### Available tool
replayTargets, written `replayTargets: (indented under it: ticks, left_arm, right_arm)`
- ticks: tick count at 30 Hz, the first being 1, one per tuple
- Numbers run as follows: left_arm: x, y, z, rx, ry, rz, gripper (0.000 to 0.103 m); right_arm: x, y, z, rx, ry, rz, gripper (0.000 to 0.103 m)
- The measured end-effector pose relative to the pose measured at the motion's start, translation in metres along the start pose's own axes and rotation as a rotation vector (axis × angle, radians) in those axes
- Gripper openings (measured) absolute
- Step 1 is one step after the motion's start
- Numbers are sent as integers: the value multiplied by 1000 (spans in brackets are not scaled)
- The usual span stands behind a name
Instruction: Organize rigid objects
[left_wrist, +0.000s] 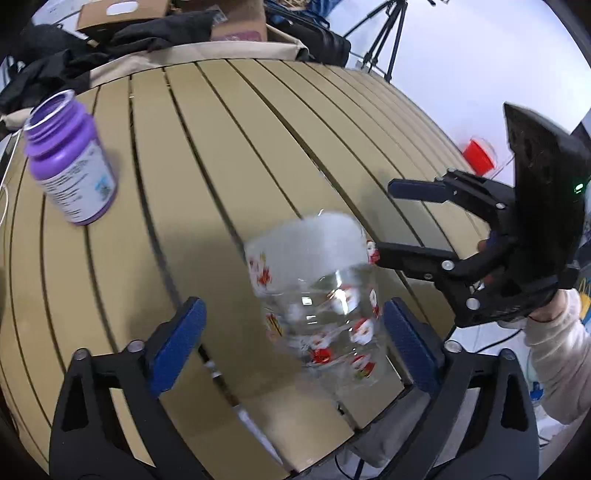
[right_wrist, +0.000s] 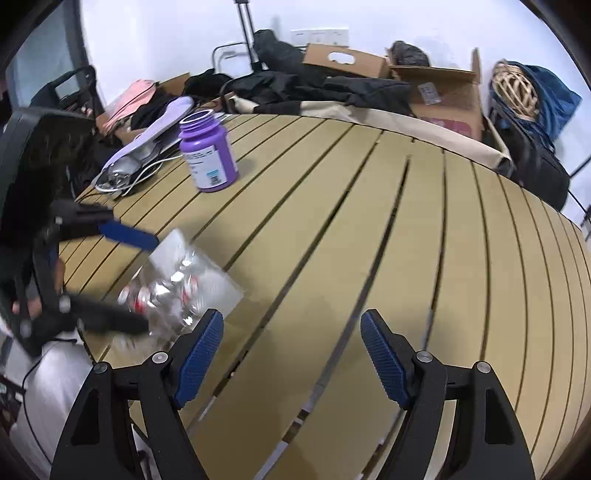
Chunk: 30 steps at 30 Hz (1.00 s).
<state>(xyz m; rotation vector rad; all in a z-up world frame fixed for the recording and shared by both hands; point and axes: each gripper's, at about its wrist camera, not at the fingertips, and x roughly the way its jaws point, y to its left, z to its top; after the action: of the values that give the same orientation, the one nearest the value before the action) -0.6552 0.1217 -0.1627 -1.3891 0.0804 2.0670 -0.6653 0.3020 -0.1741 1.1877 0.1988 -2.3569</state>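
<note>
A clear glass cup with red Santa prints (left_wrist: 325, 295) stands near the front edge of the slatted tan table (left_wrist: 229, 147). My left gripper (left_wrist: 295, 339) is open with the cup between its blue pads, nearer the right pad; contact is unclear. The cup also shows blurred in the right wrist view (right_wrist: 184, 280), with the left gripper (right_wrist: 129, 277) around it. My right gripper (right_wrist: 291, 354) is open and empty over the table; in the left wrist view it (left_wrist: 384, 221) sits just right of the cup. An open purple bottle (left_wrist: 70, 158) (right_wrist: 208, 155) stands at the far left.
Black clothes (right_wrist: 314, 88), cardboard boxes (right_wrist: 439, 92) and bags crowd the table's far edge. A white device with a cable (right_wrist: 140, 155) lies beyond the purple bottle. A red-lidded container (left_wrist: 478, 155) sits off the right side. A tripod (left_wrist: 388, 33) stands behind.
</note>
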Motion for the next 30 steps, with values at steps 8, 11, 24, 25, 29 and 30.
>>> replayTargets:
  ticks: [8, 11, 24, 25, 29, 30]
  left_arm:
    - [9, -10, 3, -3, -24, 30, 59]
    - [-16, -16, 9, 42, -128, 94, 59]
    - [-122, -42, 41, 339, -650, 187, 59]
    - [-123, -40, 41, 343, -658, 184, 59]
    - [-118, -21, 59, 328, -625, 144, 61]
    - [-116, -19, 67, 345, -614, 148, 64]
  right_arm:
    - [-15, -11, -13, 66, -18, -18, 81]
    - [-26, -17, -13, 113, -41, 27, 82]
    - [-77, -29, 86, 351, -282, 618, 82]
    - [-71, -29, 94, 375, -267, 661, 82]
    - [-61, -23, 111, 388, -269, 733, 67]
    - [-61, -20, 117, 374, -269, 698, 66]
